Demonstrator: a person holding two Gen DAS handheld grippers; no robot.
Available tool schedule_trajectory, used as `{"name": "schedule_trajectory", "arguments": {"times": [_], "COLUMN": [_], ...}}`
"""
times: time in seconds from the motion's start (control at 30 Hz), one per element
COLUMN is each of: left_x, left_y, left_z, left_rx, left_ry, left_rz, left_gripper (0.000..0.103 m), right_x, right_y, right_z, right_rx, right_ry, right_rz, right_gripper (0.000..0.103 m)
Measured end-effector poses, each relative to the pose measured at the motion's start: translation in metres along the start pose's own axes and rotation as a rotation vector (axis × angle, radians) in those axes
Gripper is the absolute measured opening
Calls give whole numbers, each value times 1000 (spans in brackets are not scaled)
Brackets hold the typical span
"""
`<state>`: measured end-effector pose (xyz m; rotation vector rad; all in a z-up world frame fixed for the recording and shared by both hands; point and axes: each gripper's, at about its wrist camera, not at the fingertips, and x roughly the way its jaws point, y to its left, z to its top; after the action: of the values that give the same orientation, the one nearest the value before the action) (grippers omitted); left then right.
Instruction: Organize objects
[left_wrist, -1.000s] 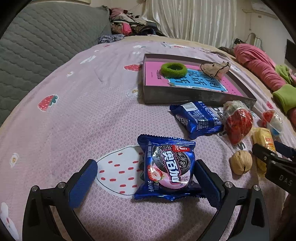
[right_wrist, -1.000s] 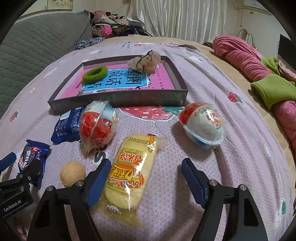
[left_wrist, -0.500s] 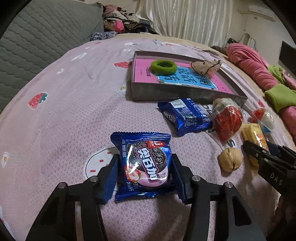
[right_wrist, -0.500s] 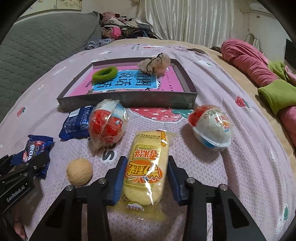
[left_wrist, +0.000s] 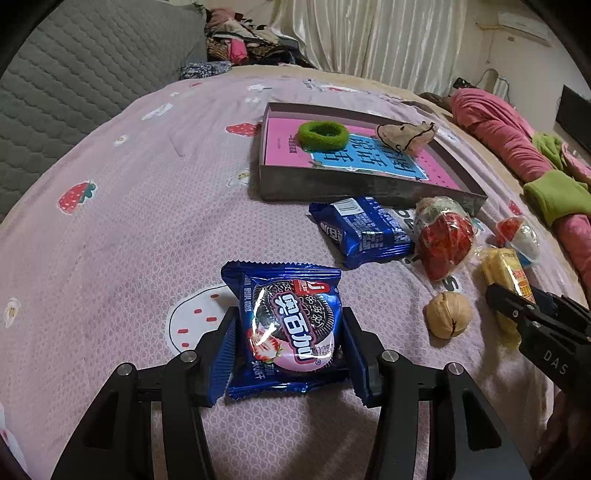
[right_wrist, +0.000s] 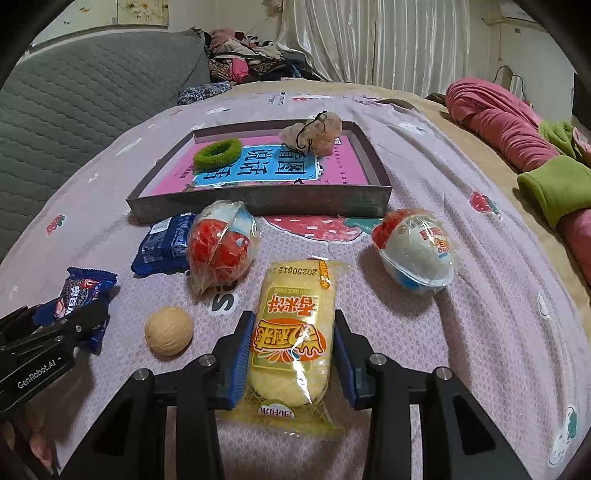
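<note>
Left wrist view
Left jaws: the left gripper (left_wrist: 288, 354) is clamped on the cookie pack (left_wrist: 290, 328), pads pressed on both sides; the pack lies on the bed (left_wrist: 122, 236).
Done: the green band (left_wrist: 323, 133) and a small pouch (left_wrist: 406, 134) are already in the tray (left_wrist: 354, 186).
Left: a second blue pack (left_wrist: 364, 230) sits just in front of the tray; the red ball (left_wrist: 445, 238) and walnut (left_wrist: 447, 314) lie nearer than that.
Room: bare bed left of the tray; the path up to it looks clear.

Right wrist view
Right jaws: the right gripper (right_wrist: 291, 350) is narrowed onto the yellow cake (right_wrist: 291, 332), pads on its wrapper, not yet lifted.
Left: an egg toy (right_wrist: 417, 251) lies right of the tray's front wall.
Edges: the tray wall must be cleared, I judge; the tray's middle is free.
Progress: early, two of eight in.
</note>
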<state>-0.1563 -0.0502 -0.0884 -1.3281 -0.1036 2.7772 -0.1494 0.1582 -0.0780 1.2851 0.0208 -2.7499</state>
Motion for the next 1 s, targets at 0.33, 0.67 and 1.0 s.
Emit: {"name": "schedule_trajectory", "arguments": {"times": [0.33, 0.67, 1.0], "left_x": [-18, -40, -70], "left_y": [-4, -1, -6], "left_z": [-5, -14, -20], "left_rx": [16, -27, -36], "left_ry": [-24, -39, -76], "left_rz": [-4, 5, 30], "left_gripper": [54, 54, 54], "right_x": [-19, -33, -63], "right_y": [-7, 7, 17], "right_z": [0, -13, -14], "right_rx": [11, -12, -33], "right_ry": [-15, -12, -59], "right_rz": [1, 28, 65], "right_gripper": [41, 41, 41]}}
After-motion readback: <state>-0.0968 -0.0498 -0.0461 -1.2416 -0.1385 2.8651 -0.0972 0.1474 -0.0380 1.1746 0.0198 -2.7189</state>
